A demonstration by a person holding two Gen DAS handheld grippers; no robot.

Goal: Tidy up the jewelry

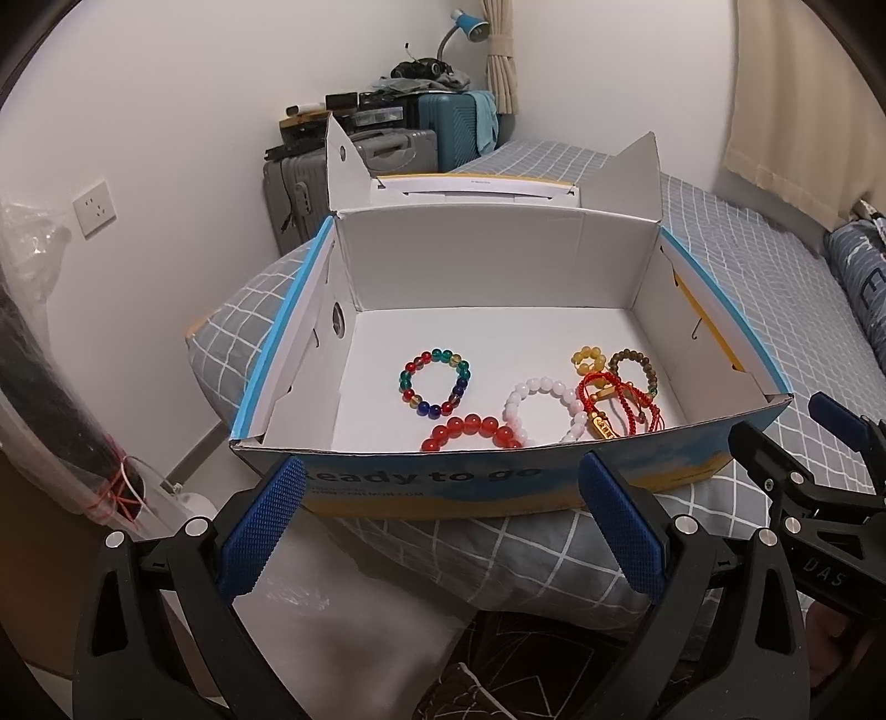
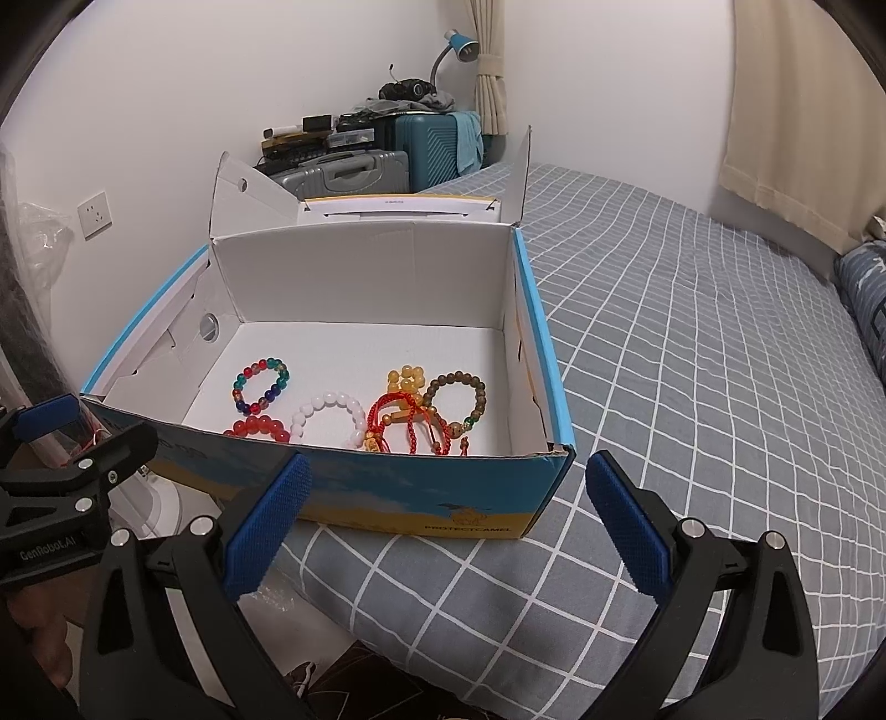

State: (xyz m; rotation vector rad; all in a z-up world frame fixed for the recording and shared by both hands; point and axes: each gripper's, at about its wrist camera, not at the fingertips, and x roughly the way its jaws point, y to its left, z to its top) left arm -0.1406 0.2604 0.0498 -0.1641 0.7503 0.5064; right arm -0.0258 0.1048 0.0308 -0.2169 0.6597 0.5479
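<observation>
An open blue and yellow cardboard box stands on the bed. Inside lie a multicoloured bead bracelet, a red bead bracelet, a white bead bracelet, a yellow bead bracelet, a brown bead bracelet and a red cord bracelet with a gold charm. My left gripper is open and empty just before the box's front wall. My right gripper is open and empty near the box's front right corner.
The bed has a grey checked sheet and a matching pillow under the box. Suitcases with clutter and a blue lamp stand by the far wall. A dark blue pillow lies at the right. Plastic-wrapped items stand on the left.
</observation>
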